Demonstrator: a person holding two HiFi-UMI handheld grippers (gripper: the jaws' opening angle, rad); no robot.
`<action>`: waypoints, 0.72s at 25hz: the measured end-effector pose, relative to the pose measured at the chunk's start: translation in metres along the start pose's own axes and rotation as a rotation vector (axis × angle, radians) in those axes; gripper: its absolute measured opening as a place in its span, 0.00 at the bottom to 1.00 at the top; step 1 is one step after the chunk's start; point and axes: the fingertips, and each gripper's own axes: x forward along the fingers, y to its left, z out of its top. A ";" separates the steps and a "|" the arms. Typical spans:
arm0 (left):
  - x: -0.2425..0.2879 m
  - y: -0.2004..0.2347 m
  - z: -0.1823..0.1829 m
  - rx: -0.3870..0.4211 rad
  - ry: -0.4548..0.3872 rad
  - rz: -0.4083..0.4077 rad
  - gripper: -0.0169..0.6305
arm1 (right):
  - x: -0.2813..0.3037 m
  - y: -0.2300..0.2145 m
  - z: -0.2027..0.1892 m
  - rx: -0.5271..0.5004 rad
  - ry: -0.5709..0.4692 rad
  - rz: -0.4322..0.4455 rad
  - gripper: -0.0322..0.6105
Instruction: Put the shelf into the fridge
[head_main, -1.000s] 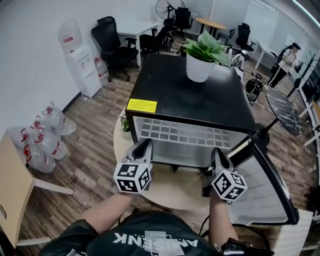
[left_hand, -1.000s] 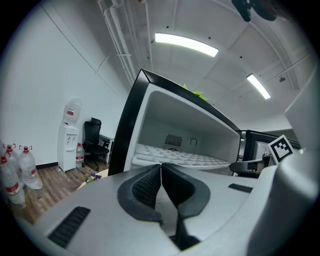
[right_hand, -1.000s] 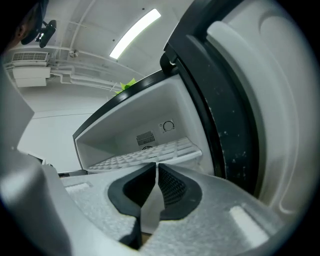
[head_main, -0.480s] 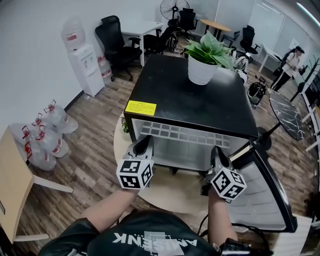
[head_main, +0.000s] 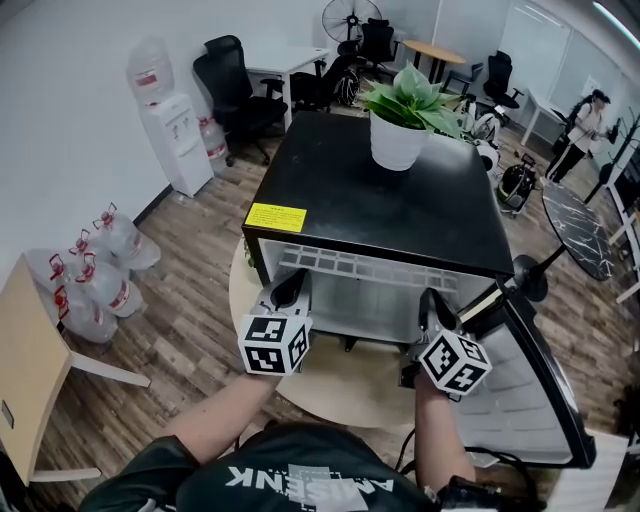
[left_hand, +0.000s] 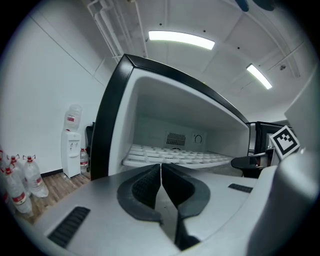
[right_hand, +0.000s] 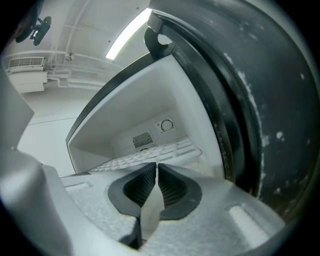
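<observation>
The black mini fridge (head_main: 380, 190) stands on a round wooden table (head_main: 340, 385) with its door (head_main: 530, 390) swung open to the right. The white grid shelf (head_main: 360, 268) lies level in the upper part of the fridge, its front strip still showing under the top edge. My left gripper (head_main: 289, 288) is shut, tips at the shelf's front left edge (left_hand: 150, 161). My right gripper (head_main: 431, 303) is shut too, at the front right. In both gripper views, left gripper (left_hand: 161, 167) and right gripper (right_hand: 156, 167), the jaws stand together with nothing between them, the shelf (right_hand: 150, 156) just beyond.
A potted plant (head_main: 400, 125) sits on the fridge top. A water dispenser (head_main: 170, 130) and several water bottles (head_main: 90, 270) stand at the left wall. A light wooden table (head_main: 30, 370) is at the near left. Office chairs and desks fill the back.
The shelf has slid a little deeper into the fridge, with less of its grid showing. Both grippers have followed it slightly towards the opening, still shut.
</observation>
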 end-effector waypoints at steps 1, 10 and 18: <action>0.000 -0.001 0.000 -0.001 0.000 -0.002 0.04 | 0.001 0.000 0.000 -0.002 -0.001 0.002 0.09; -0.016 -0.008 0.005 -0.019 -0.015 -0.048 0.03 | -0.004 0.005 -0.003 -0.091 0.031 0.016 0.09; -0.039 -0.018 0.010 -0.026 -0.013 -0.155 0.03 | -0.031 0.034 -0.005 -0.180 0.027 0.047 0.09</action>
